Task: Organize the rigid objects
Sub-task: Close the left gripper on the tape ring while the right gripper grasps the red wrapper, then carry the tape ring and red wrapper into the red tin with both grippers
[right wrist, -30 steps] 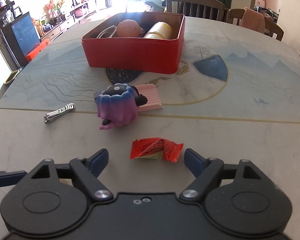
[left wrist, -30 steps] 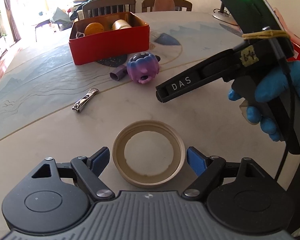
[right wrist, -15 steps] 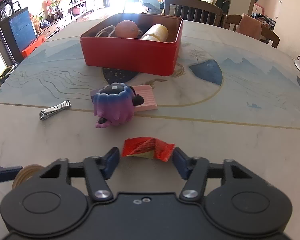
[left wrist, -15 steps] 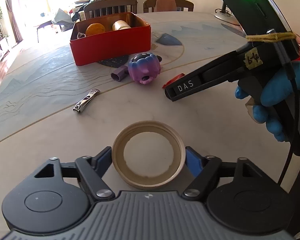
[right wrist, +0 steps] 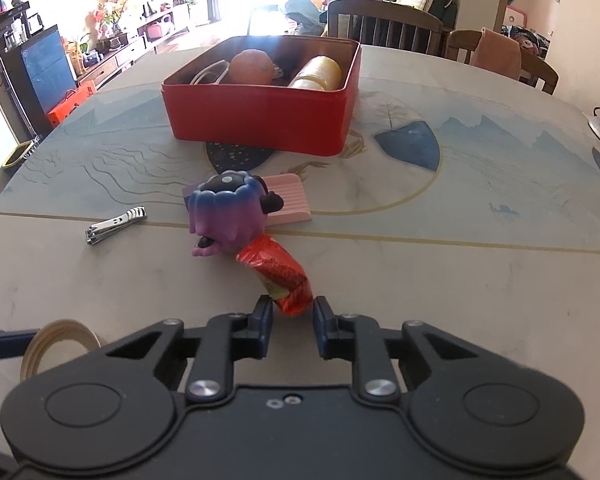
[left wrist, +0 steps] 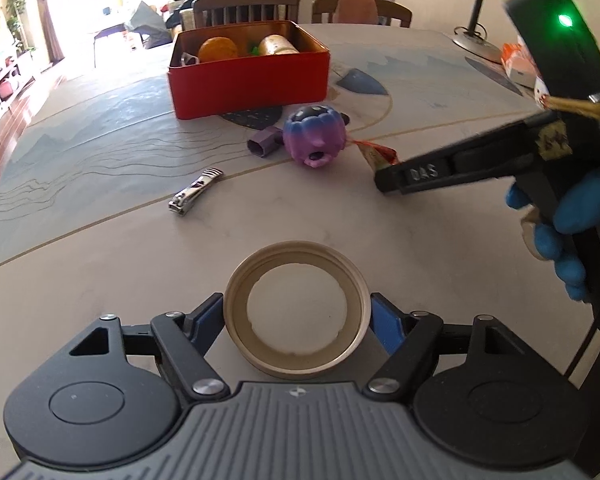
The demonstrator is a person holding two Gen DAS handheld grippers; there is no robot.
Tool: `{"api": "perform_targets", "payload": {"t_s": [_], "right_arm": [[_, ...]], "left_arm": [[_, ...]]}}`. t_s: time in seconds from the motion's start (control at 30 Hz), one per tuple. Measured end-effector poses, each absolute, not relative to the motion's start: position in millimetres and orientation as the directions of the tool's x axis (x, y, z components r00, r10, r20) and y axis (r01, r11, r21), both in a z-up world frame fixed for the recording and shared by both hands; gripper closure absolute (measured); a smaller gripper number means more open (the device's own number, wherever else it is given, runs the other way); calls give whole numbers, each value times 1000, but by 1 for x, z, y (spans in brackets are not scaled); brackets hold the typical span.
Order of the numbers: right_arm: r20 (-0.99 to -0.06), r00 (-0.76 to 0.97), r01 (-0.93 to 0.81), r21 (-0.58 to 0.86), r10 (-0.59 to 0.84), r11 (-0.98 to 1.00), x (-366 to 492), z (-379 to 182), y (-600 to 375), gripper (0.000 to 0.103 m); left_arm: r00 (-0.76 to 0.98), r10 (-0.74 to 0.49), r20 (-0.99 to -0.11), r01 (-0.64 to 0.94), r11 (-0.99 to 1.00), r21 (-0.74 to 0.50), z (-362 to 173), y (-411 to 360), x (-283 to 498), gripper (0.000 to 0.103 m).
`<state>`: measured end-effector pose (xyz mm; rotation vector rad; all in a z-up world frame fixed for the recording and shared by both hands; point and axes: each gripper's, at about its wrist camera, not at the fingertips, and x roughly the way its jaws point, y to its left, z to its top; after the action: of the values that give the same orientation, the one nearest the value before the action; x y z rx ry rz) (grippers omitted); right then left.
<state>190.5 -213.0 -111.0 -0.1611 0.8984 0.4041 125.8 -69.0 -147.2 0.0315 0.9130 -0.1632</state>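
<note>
Right wrist view: the right gripper (right wrist: 292, 314) has just been closing and now pinches the near end of a crinkled red foil snack packet (right wrist: 278, 272), whose far end points toward a purple-and-blue rubbery creature toy (right wrist: 230, 214). Whether the packet has left the table cannot be told.

Left wrist view: the left gripper (left wrist: 298, 318) has its blue pads bracketing a cream plastic ring, a screw-band lid (left wrist: 298, 312). The pads lie right at the ring's outer wall, with contact not clearly confirmed, and the ring rests flat on the pale patterned round table (left wrist: 100, 240).

Progress, as judged: partly done. A red rectangular metal tin (right wrist: 268, 120) already holds an orange ball-like object (right wrist: 250, 68), a yellow cylindrical container (right wrist: 318, 72) and a white looped item (right wrist: 206, 74). Outstanding on the table are:
- the packet and the ring, both now being addressed;
- the creature toy;
- a pink ribbed flat piece (right wrist: 288, 198) just behind the toy;
- a chrome nail clipper (right wrist: 114, 224) lying apart to the toy's left;
- a small purple tube-shaped piece (left wrist: 264, 144) beside the toy.

Roughly half the items appear to be still out.

Markings: the right gripper's finger, seen from the left wrist camera, carries raised letters reading "DAS" (left wrist: 422, 170). A taped label higher on that tool is illegible. No print on the packet can be read.
</note>
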Motion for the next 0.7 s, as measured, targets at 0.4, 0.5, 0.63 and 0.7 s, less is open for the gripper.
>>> {"api": "perform_targets", "payload": {"t_s": [0.4,0.5,0.63,0.7], "right_arm": [[-762,572,-477,-8,304,879,188,-94,-214,70],[-772,538,-542,-9,339,840,195,-94,-212,47],[-802,481,-635,-40,354,772,208,-99,-203,47],[-811,471,-670,-72,347,739,213,-102,-198,47]], "left_arm": [[628,-114,-770,91,993,-74,-128,-56,128,26],[629,-111,-769,84,994,-74,-129,-55,128,26],[629,-108,-770,78,994,-76,-130,-55,126,26],[625,-106,-774,74,994,-77,-131,-55,126,26]]}}
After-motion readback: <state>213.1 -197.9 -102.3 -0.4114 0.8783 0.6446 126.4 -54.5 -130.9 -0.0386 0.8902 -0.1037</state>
